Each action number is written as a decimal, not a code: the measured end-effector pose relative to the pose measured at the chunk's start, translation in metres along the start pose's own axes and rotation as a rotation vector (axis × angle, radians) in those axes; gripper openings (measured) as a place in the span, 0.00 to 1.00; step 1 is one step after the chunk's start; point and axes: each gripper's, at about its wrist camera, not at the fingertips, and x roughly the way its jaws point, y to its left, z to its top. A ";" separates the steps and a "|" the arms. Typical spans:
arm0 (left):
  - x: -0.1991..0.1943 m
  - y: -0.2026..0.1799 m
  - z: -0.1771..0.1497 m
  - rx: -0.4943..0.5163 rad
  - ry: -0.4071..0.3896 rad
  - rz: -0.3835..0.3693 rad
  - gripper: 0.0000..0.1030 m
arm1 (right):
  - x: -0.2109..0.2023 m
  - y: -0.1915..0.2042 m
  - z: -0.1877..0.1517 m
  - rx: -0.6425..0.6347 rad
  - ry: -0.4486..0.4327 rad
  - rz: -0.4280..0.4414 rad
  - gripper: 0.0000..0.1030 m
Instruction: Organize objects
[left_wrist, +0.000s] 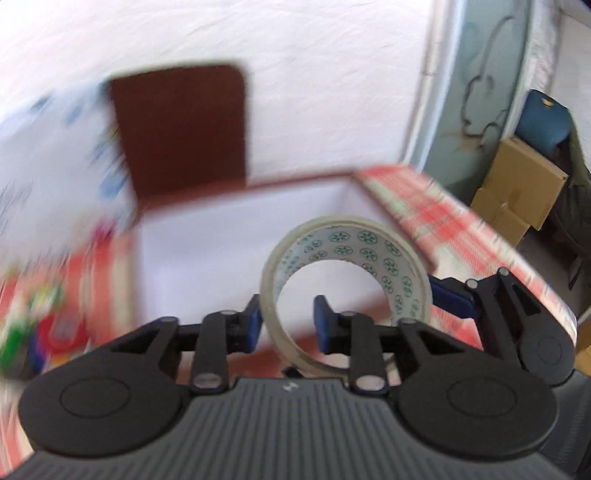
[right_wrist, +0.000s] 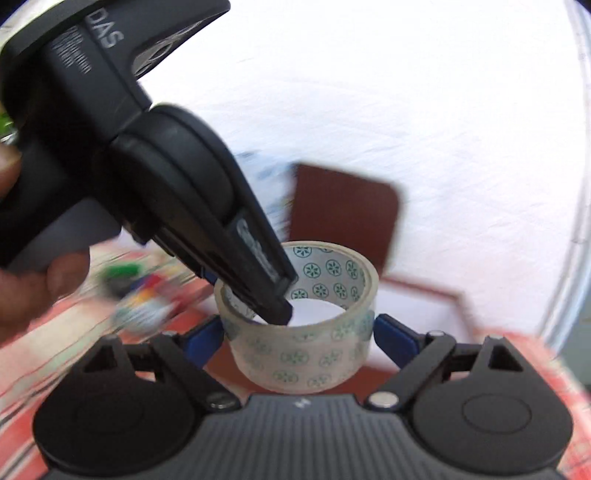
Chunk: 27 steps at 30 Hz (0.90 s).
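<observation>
A roll of clear tape (left_wrist: 347, 280) with a green flower print hangs over an open white-lined box (left_wrist: 221, 258). My left gripper (left_wrist: 290, 319) straddles the roll's wall, one blue finger outside and one inside the ring, shut on it. In the right wrist view the same tape roll (right_wrist: 306, 347) sits between the blue fingers (right_wrist: 391, 338) of my right gripper (right_wrist: 297, 339), which flank the roll's outer sides closely; contact is unclear. The left gripper's (right_wrist: 284, 295) black body reaches down into the ring from the upper left.
A brown flat pad (left_wrist: 181, 125) lies on the white sheet (left_wrist: 332, 74) behind the box. A red-checked cloth (left_wrist: 461, 236) covers the surface. Blurred colourful items (left_wrist: 33, 321) lie at left. Cardboard boxes (left_wrist: 517, 188) stand at right.
</observation>
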 end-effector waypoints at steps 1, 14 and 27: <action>0.017 -0.006 0.011 0.005 0.003 -0.004 0.35 | 0.012 -0.016 0.005 0.021 0.004 -0.021 0.89; 0.085 -0.013 0.027 -0.060 0.098 -0.039 0.39 | 0.089 -0.083 -0.020 0.156 0.162 -0.133 0.95; -0.063 0.109 -0.100 -0.192 -0.044 0.100 0.43 | 0.006 0.020 -0.023 0.253 0.009 0.080 0.71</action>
